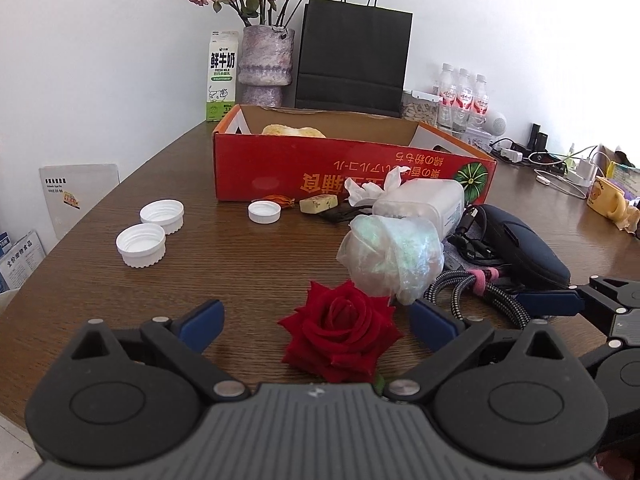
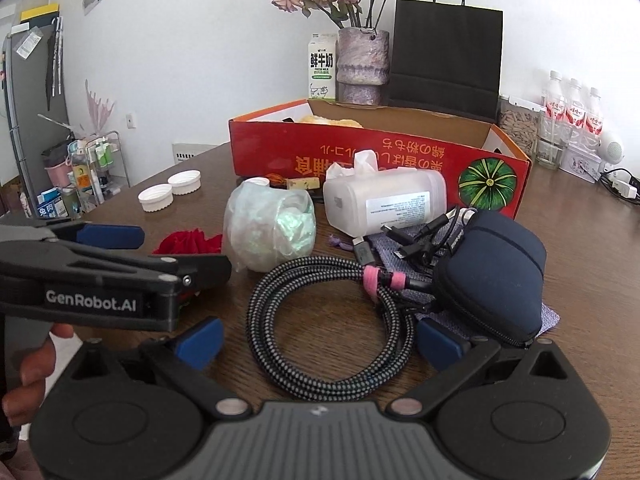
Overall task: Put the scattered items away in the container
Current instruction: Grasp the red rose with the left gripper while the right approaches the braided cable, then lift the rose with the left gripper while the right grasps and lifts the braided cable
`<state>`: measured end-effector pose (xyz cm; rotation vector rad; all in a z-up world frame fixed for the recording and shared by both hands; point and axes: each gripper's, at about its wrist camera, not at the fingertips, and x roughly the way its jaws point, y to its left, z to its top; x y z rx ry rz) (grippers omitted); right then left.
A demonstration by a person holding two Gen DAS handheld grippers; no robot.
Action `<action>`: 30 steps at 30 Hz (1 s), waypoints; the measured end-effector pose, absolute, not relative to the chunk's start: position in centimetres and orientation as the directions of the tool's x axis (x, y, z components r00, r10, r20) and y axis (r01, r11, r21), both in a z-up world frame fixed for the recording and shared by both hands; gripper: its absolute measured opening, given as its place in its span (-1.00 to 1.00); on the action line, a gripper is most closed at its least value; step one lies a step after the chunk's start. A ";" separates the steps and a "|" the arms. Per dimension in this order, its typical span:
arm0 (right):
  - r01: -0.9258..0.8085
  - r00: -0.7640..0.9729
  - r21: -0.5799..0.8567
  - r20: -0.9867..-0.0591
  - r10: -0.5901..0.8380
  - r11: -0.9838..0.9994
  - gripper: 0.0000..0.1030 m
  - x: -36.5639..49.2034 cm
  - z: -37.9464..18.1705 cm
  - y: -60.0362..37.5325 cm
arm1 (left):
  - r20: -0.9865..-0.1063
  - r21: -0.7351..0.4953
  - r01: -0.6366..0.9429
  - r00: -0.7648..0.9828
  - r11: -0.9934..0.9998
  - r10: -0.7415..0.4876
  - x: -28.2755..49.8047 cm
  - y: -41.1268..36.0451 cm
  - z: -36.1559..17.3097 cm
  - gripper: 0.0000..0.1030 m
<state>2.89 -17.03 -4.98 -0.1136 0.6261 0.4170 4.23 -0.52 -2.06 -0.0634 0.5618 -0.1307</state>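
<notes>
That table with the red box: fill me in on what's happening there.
A person holds a gripper in each hand over a cluttered wooden table. The left gripper is open around a red rose; the right gripper is open over a coiled braided cable. Neither grips anything. The red box behind holds little; caps, a bagged bundle and a pouch lie outside.

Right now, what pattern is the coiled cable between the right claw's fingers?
The cable is braided black with pale speckles and a pink strap; the right wrist view shows it best.
</notes>
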 end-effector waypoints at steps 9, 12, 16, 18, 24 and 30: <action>-0.396 0.753 0.021 -0.565 0.338 0.918 0.76 3.3 -5.2 -17.0 | -0.538 -0.154 0.098 0.827 0.983 -0.166 4.1 0.2 -2.2 -0.08; -0.397 0.754 0.026 -0.561 0.341 0.918 0.73 3.1 -5.1 -17.1 | -0.536 -0.156 0.085 0.830 0.984 -0.157 4.0 0.4 -2.1 -0.10; -0.397 0.757 0.031 -0.554 0.347 0.917 0.71 2.9 -5.0 -17.3 | -0.534 -0.159 0.076 0.832 0.984 -0.151 3.8 0.6 -2.0 -0.13; -0.398 0.760 0.032 -0.548 0.349 0.917 0.71 2.7 -4.8 -17.4 | -0.532 -0.162 0.076 0.833 0.984 -0.152 3.7 0.6 -1.9 -0.18; -0.408 0.766 0.034 -0.531 0.363 0.912 0.70 2.2 -4.3 -17.5 | -0.520 -0.162 0.078 0.840 0.984 -0.152 3.3 0.7 -1.4 -0.23; -0.420 0.782 0.027 -0.497 0.376 0.907 0.69 1.3 -3.6 -17.5 | -0.513 -0.169 0.070 0.846 0.983 -0.148 3.1 1.1 -1.2 -0.24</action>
